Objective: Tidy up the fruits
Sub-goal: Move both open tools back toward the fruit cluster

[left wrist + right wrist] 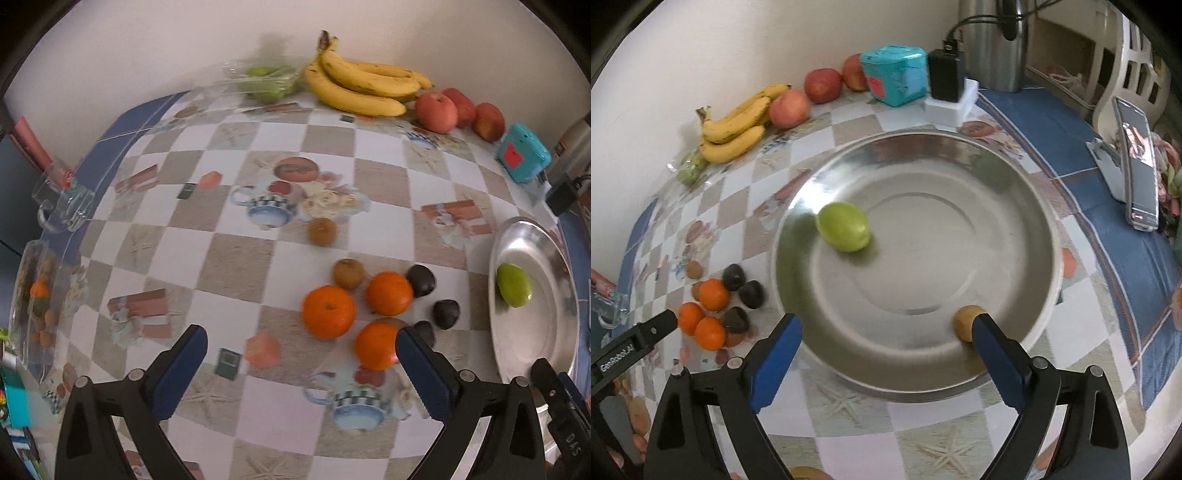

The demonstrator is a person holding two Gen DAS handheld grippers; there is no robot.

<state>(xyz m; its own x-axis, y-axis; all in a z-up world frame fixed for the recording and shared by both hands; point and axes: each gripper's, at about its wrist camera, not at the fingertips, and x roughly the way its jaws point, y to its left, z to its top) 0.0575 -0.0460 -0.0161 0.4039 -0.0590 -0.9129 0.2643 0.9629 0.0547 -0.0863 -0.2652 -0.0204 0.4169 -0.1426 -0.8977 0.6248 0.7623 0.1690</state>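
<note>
A green fruit [843,232] lies in the steel plate [997,206] on the bench [229,258]; a brown one [964,322], perhaps a kiwi, sits by the near rim. Oranges [328,312] and dark fruits [421,280] cluster beside the plate. The right hand-held gripper [886,343] hangs spread above it, the left hand-held gripper [301,354] spread and empty by the oranges.

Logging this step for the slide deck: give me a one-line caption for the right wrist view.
Open right gripper above a round silver metal tray holding a green lime and a small brown fruit.
</note>
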